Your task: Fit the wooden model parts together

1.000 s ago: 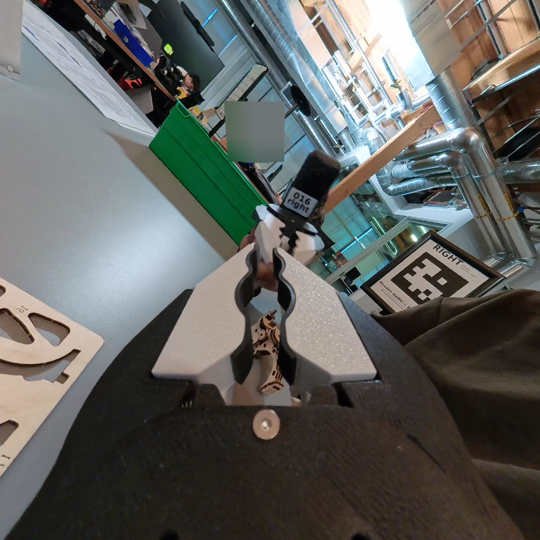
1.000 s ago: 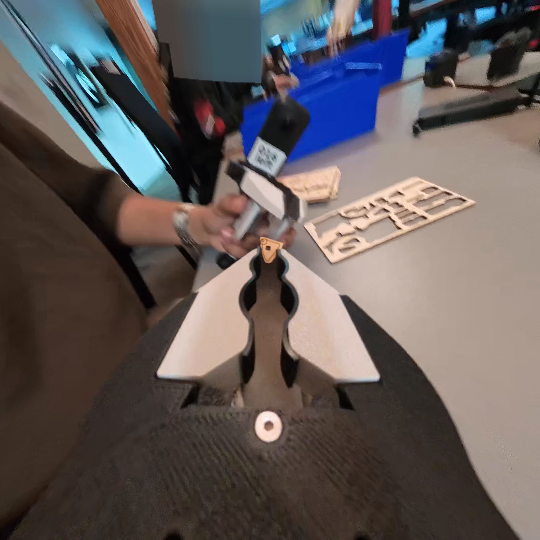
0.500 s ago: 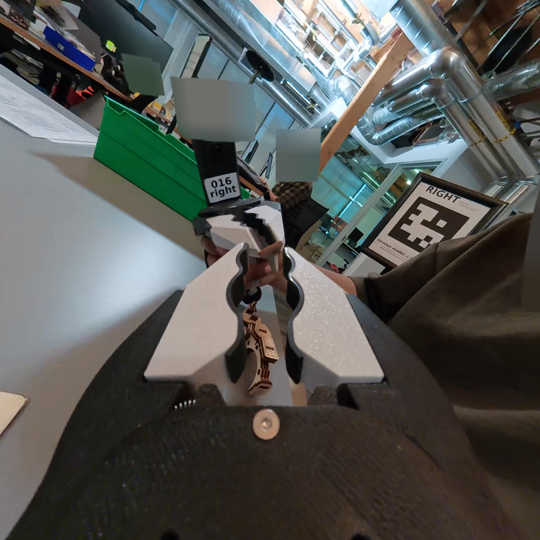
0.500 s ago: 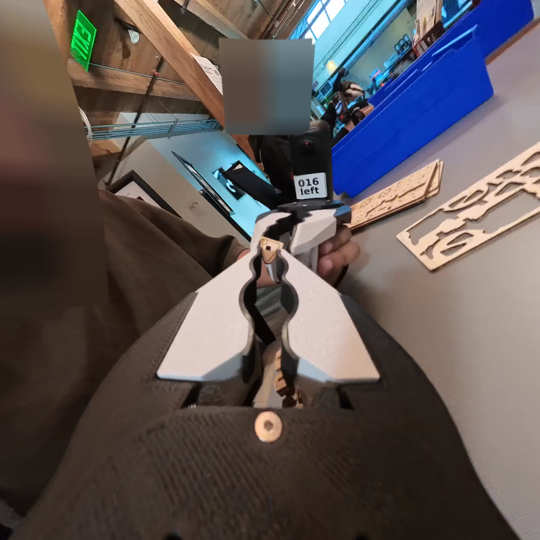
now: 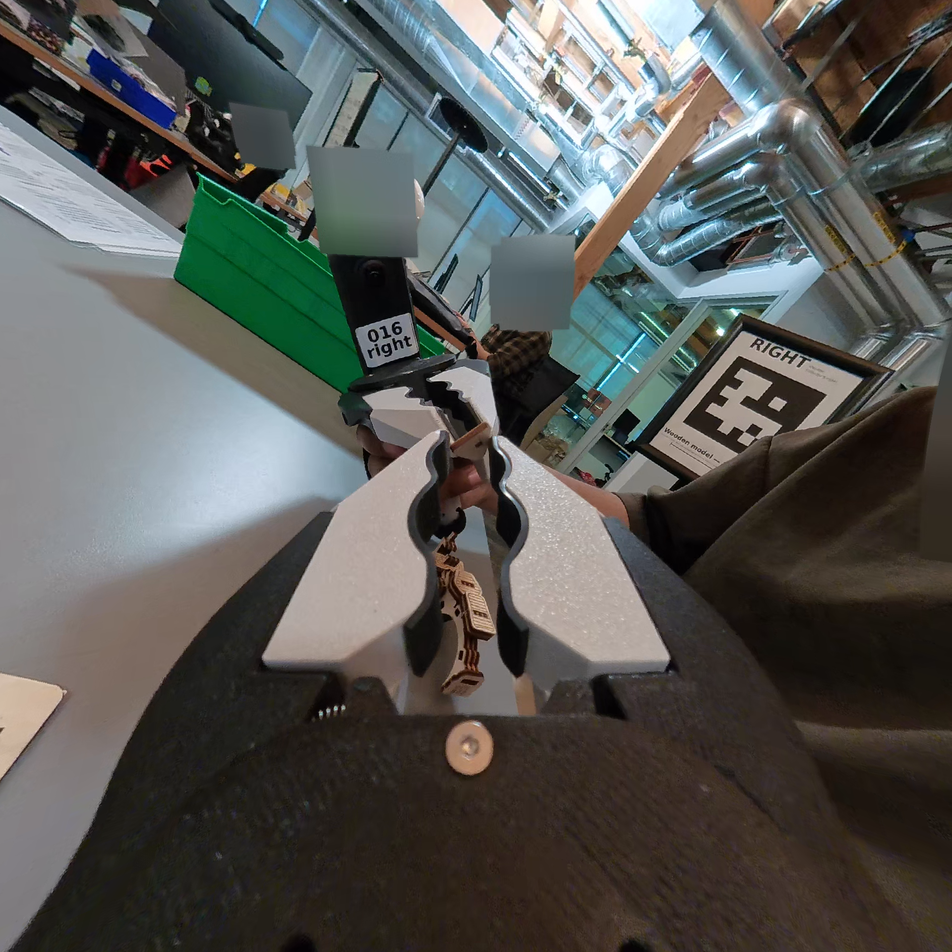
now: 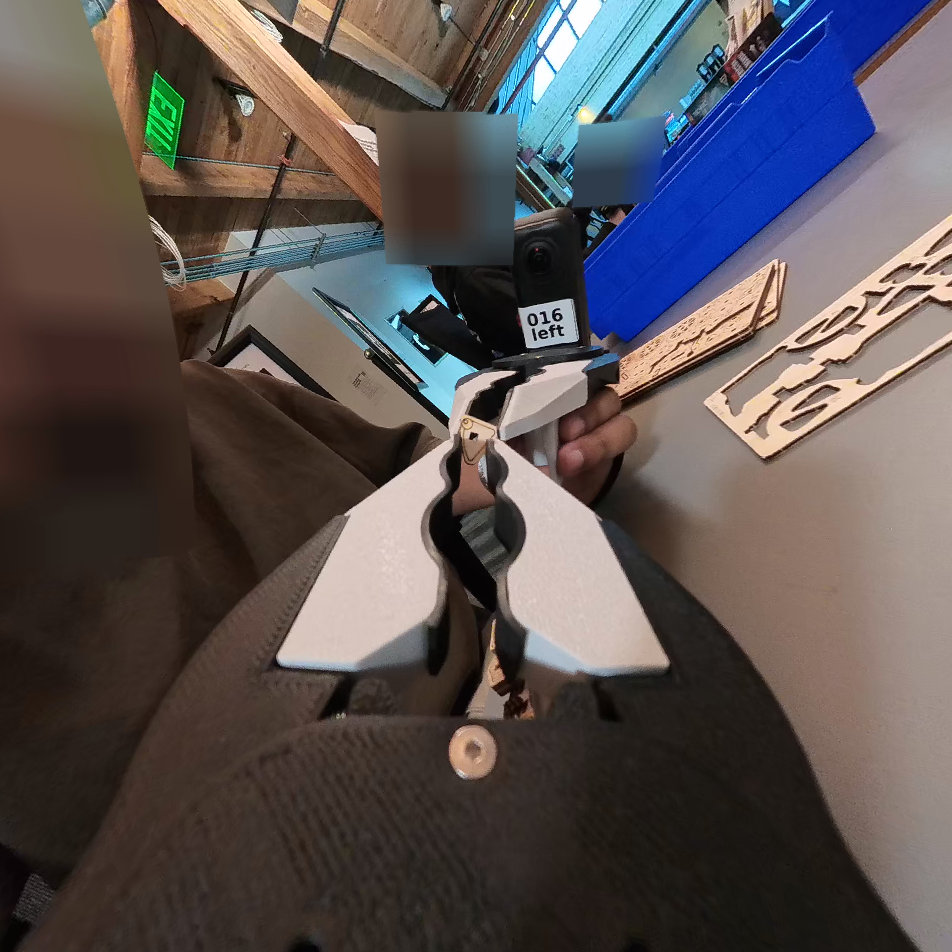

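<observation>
**Item 1. Left gripper** (image 5: 466,453). Held raised above the grey table (image 5: 129,438), facing the other tool nose to nose. The jaws stand a narrow gap apart at the tips. A part-built wooden assembly (image 5: 461,613), layered and toothed, is seen between the fingers; whether it is clamped, and where, cannot be told from the left wrist view. It is presumably kept there as the steady half of the joint.

**Item 2. Right gripper** (image 6: 473,445). The jaws are closed almost fully on a small triangular wooden piece (image 6: 473,442), pinched at the very tips. So little of the piece is covered, most likely, so that its free edge can be offered to the assembly. In the left wrist view the same piece (image 5: 471,441) is seen just beyond the left tips, near but not seated.

**Item 3. Step in hand.** Alignment of the small piece with the assembly is judged to be under way; no joint is yet made.

**Item 4. Spare stock.** A cut-out wooden sheet (image 6: 834,355) and a stack of further sheets (image 6: 706,335) are laid flat on the table, beside a blue bin (image 6: 747,206), well apart from the work. A green bin (image 5: 257,278) is set at the far table edge.
</observation>
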Motion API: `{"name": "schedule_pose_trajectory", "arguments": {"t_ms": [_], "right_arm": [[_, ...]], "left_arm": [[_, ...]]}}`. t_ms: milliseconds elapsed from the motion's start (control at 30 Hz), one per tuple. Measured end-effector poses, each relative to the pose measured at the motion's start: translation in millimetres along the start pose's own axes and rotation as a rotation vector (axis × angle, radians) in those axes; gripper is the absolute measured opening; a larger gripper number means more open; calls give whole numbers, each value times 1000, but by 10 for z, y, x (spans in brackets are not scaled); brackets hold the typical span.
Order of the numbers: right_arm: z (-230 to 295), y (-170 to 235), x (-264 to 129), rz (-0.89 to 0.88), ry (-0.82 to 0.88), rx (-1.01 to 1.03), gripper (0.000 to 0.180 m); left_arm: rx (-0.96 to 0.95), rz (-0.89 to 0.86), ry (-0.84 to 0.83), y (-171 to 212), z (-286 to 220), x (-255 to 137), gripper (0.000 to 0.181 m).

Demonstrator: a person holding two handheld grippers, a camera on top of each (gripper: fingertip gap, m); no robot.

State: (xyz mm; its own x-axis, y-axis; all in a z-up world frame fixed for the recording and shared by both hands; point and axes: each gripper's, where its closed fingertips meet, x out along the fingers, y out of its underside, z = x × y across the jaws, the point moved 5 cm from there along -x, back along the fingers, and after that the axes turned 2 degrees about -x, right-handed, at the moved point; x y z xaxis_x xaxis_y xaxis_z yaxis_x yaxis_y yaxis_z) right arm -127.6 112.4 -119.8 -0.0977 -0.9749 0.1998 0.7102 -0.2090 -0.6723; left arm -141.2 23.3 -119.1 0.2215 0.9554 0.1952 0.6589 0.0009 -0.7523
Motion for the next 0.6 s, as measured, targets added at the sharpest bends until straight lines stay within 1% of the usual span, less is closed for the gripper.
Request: {"name": "schedule_pose_trajectory", "arguments": {"t_ms": [100,133,167,267,600], "right_arm": [[-14,1,-2,-3,12,-2,7],[-13,0,-3,-3,13,-7,4],[-3,-8,-6,-8,7,-15,0],[-12,-35,-37,-28,18,-17,0],[-49,-39,-64,-40,45,-24,0]], "left_arm": [[-4,2,-8,0,16,-6,12],[-13,0,-16,-2,30,-9,12],[-19,-11,-18,-12,42,-20,8],[-39,-35,-6,-47,46,-48,0],[-64,-21,-35,-27,107,-45,0]]}}
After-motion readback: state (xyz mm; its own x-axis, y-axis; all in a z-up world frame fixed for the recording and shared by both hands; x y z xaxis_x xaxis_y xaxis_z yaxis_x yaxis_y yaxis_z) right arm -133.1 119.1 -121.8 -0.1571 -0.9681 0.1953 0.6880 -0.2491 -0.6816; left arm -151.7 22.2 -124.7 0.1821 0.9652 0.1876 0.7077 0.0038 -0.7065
